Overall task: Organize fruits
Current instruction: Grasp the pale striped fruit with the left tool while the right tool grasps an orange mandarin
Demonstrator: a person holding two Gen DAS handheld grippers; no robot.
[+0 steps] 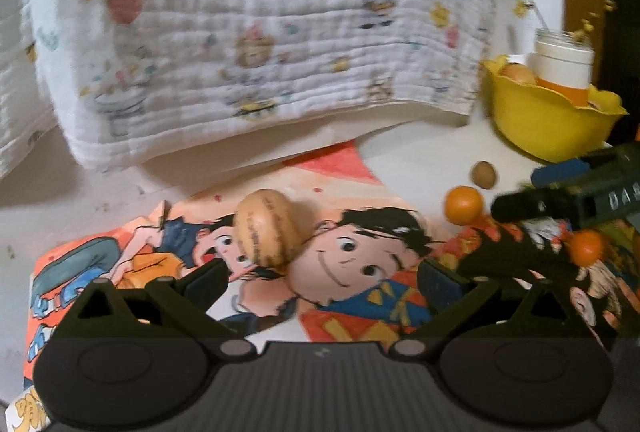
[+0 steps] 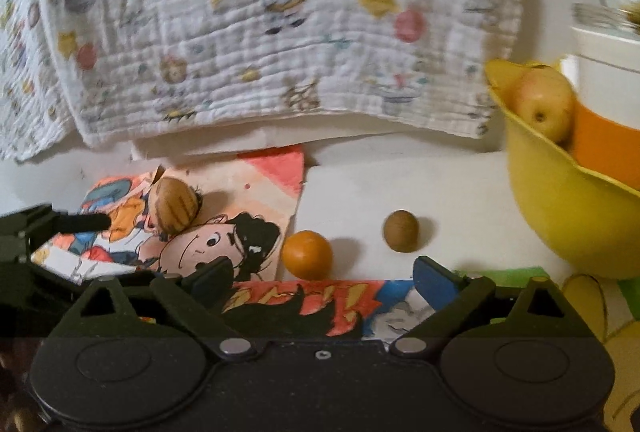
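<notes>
My left gripper (image 1: 322,278) is open and empty over a cartoon mat (image 1: 352,308). A tan striped oval fruit (image 1: 266,228) lies just ahead of its left finger. To the right lie a small orange (image 1: 464,204), a brown round fruit (image 1: 485,173) and a second orange (image 1: 586,247). My right gripper (image 2: 324,272) is open, pads touching nothing. The small orange (image 2: 306,254) sits just beyond its fingertips, the brown fruit (image 2: 401,230) further right. The yellow bowl (image 2: 560,216) at right holds a yellowish pear-like fruit (image 2: 544,103).
A white printed cloth (image 1: 260,31) hangs across the back, down to the white tabletop (image 2: 400,175). A white jar with an orange band (image 1: 564,67) stands in or behind the yellow bowl (image 1: 548,127). A finger (image 2: 84,222) of my left gripper reaches in beside the striped fruit (image 2: 176,209).
</notes>
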